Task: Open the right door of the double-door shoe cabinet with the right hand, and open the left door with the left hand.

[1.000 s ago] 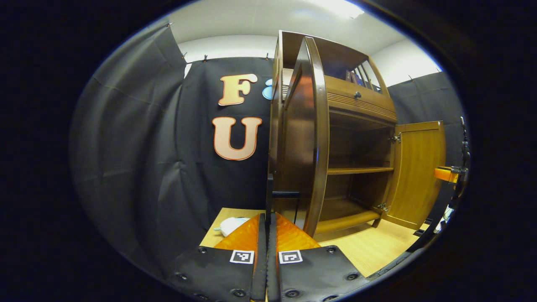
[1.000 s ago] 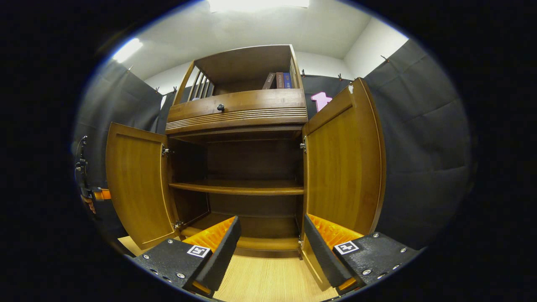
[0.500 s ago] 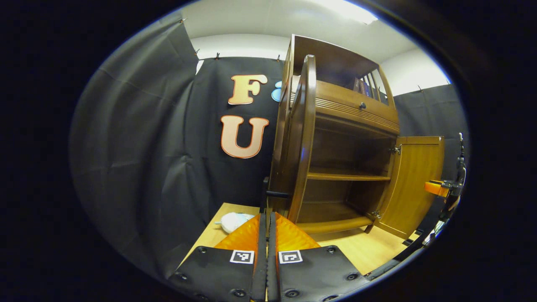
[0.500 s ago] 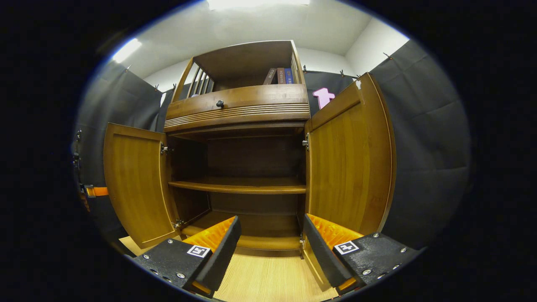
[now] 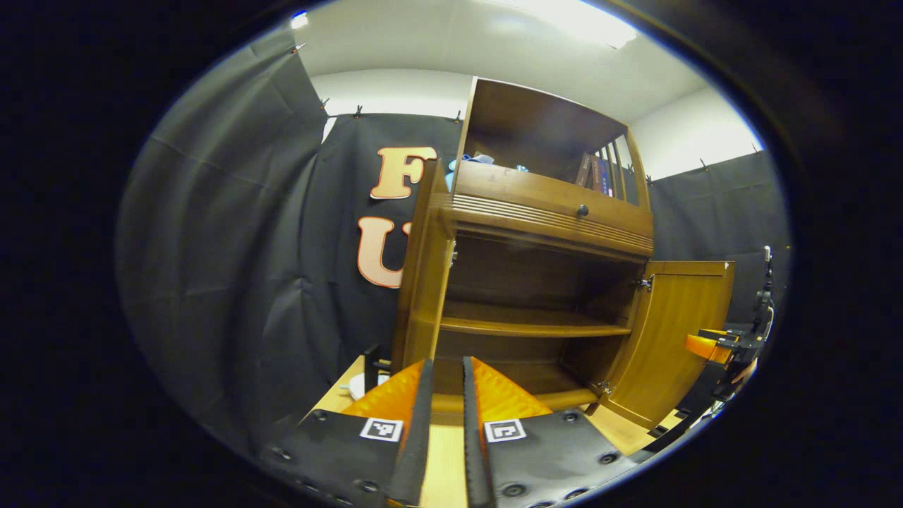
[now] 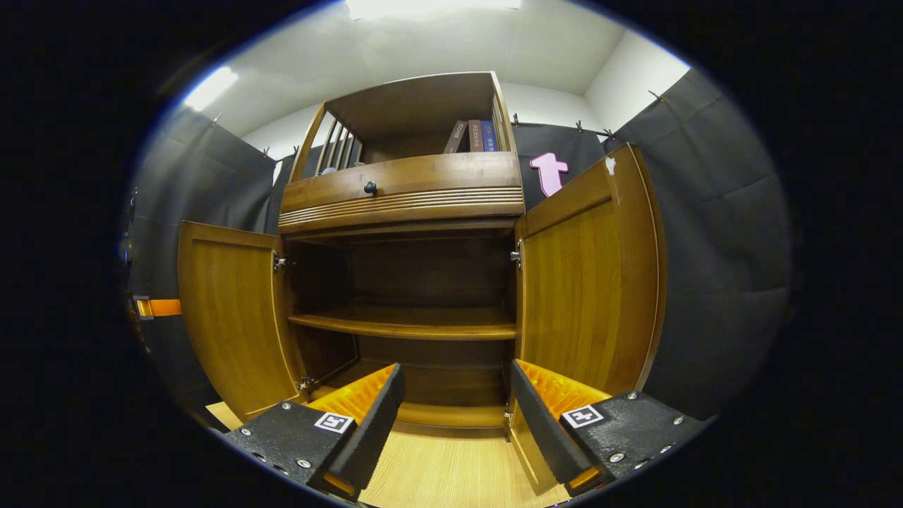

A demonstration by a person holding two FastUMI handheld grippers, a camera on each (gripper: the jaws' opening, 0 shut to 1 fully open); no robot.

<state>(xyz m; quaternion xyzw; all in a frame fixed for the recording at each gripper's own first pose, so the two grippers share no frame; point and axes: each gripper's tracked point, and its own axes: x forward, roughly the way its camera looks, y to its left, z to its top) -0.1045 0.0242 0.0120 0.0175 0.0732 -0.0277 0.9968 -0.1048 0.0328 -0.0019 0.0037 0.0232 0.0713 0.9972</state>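
Shoe cabinet (image 6: 416, 282) stands open-doored ahead of the right tool (image 6: 451, 416)

This is a test booth made to look a bit like a home. Black cloth (image 6: 712, 233) hangs on clips all around, like curtains, and above it you can see white walls (image 5: 395, 88) and a white ceiling with bright lights (image 6: 430, 7). In the middle stands a brown wooden shoe cabinet (image 6: 402, 190) on a light wood floor (image 6: 437, 473). Its two doors stand open. Some books (image 6: 473, 135) stand on its top shelf, at the right end. A drawer with a small dark knob (image 6: 369, 187) sits just under them.
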